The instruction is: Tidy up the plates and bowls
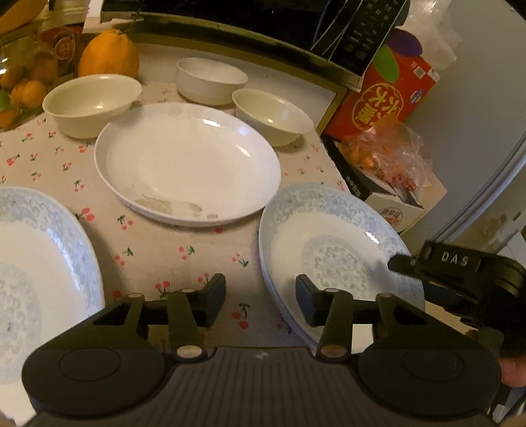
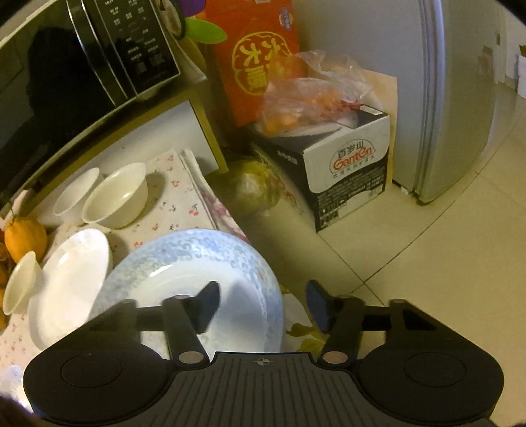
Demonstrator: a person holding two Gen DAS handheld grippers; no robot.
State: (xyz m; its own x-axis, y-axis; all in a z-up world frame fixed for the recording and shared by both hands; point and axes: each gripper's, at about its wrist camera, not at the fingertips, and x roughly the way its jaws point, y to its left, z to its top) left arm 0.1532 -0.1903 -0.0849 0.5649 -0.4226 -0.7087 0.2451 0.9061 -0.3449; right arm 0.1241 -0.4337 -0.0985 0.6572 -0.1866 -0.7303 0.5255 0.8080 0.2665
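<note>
A plain white plate [image 1: 187, 164] lies mid-table on the cherry-print cloth [image 1: 157, 249]. A blue-patterned plate [image 1: 328, 249] lies at the right edge, and another blue-patterned plate [image 1: 39, 269] at the left. Three cream bowls stand behind: left [image 1: 90, 103], middle [image 1: 210, 78], right [image 1: 271, 115]. My left gripper [image 1: 261, 303] is open, its jaws straddling the right blue plate's near-left rim. My right gripper [image 2: 263, 305] is open, one finger over the same blue plate [image 2: 197, 272], the other past its right rim. It also shows at the right in the left wrist view [image 1: 404, 262].
A black microwave [image 1: 263, 19] stands on a shelf behind the bowls. A large yellow citrus [image 1: 108, 54] and other fruit sit at the back left. Beside the table's right edge are a red carton [image 2: 256, 56], a bag of oranges [image 2: 305, 95], a Ganten box [image 2: 348, 177] and a fridge [image 2: 460, 92].
</note>
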